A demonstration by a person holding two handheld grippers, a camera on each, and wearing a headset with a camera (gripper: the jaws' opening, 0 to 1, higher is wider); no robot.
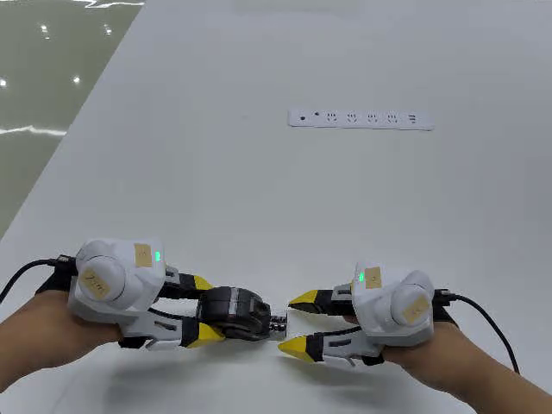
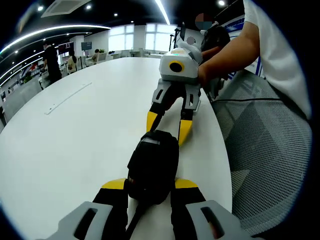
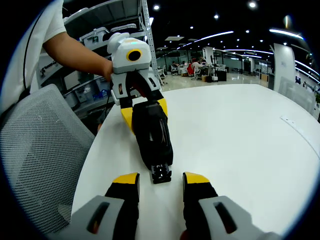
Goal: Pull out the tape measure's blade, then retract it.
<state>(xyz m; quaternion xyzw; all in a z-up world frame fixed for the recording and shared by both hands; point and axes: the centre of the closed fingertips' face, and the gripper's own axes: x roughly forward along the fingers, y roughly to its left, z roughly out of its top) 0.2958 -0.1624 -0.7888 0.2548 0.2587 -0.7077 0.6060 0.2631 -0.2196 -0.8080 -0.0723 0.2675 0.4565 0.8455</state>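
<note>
A black tape measure [image 1: 233, 312] lies on the white table near its front edge, its metal blade hook [image 1: 278, 325] pointing right. My left gripper [image 1: 200, 309] is shut on the tape measure body [image 2: 152, 166], yellow tips on both sides. My right gripper [image 1: 297, 324] stands open just right of the hook, its yellow fingertips [image 3: 126, 179] flanking the hook [image 3: 161, 173] without touching it. In the left gripper view the right gripper [image 2: 167, 124] faces me, beyond the tape measure. In the right gripper view the left gripper [image 3: 145, 112] holds the tape measure [image 3: 153, 135].
A white power strip [image 1: 360, 119] lies flat on the table further back. The table's left edge [image 1: 69, 129] runs diagonally beside a glossy floor. A mesh chair [image 2: 265, 145] stands close behind the table's front edge.
</note>
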